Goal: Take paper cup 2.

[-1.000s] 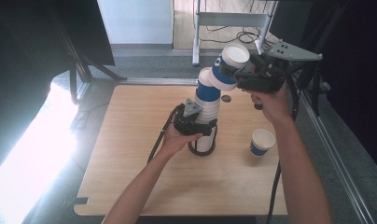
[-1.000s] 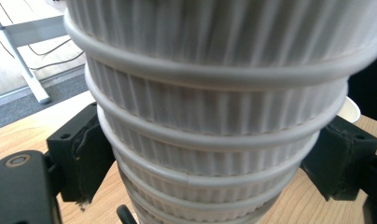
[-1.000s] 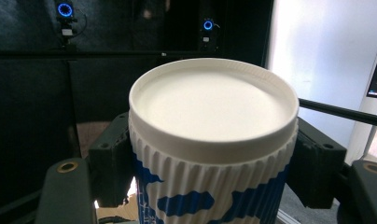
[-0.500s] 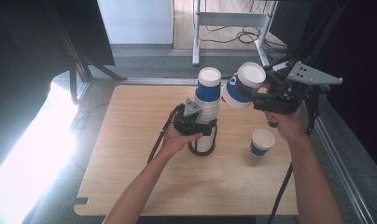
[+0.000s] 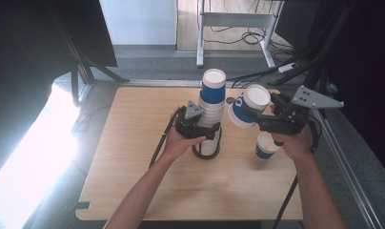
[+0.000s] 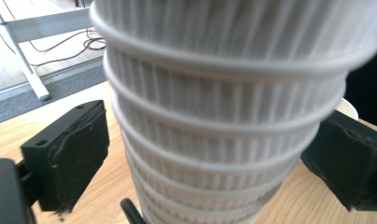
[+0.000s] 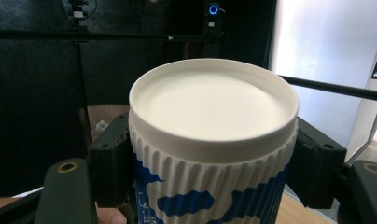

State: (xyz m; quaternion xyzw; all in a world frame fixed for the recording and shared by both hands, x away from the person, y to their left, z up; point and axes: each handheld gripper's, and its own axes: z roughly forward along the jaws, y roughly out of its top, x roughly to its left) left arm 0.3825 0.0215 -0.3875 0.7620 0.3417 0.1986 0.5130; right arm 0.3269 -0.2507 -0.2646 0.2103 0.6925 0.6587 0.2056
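A tall stack of ribbed paper cups (image 5: 210, 114) stands mid-table, its top cup blue and white, a black ring (image 5: 206, 153) at its foot. My left gripper (image 5: 209, 134) sits around the stack's lower part. Its jaws have just been opening and now stand open, off the ribbed stack (image 6: 224, 140) on both sides. My right gripper (image 5: 251, 117) is shut on one blue-and-white cup (image 5: 248, 110), tilted in the air to the stack's right; its white bottom (image 7: 213, 100) faces the right gripper view's camera. A single cup (image 5: 265, 146) stands upright below that hand.
The wooden table (image 5: 133, 181) has bare room at the left and front. A white metal frame (image 5: 238, 19) and floor cables lie beyond its far edge. Dark curtains flank both sides, and bright light falls on the floor at the left.
The right gripper has carried its cup away from the stack's top, down and to the right. The left hand has stayed at the stack.
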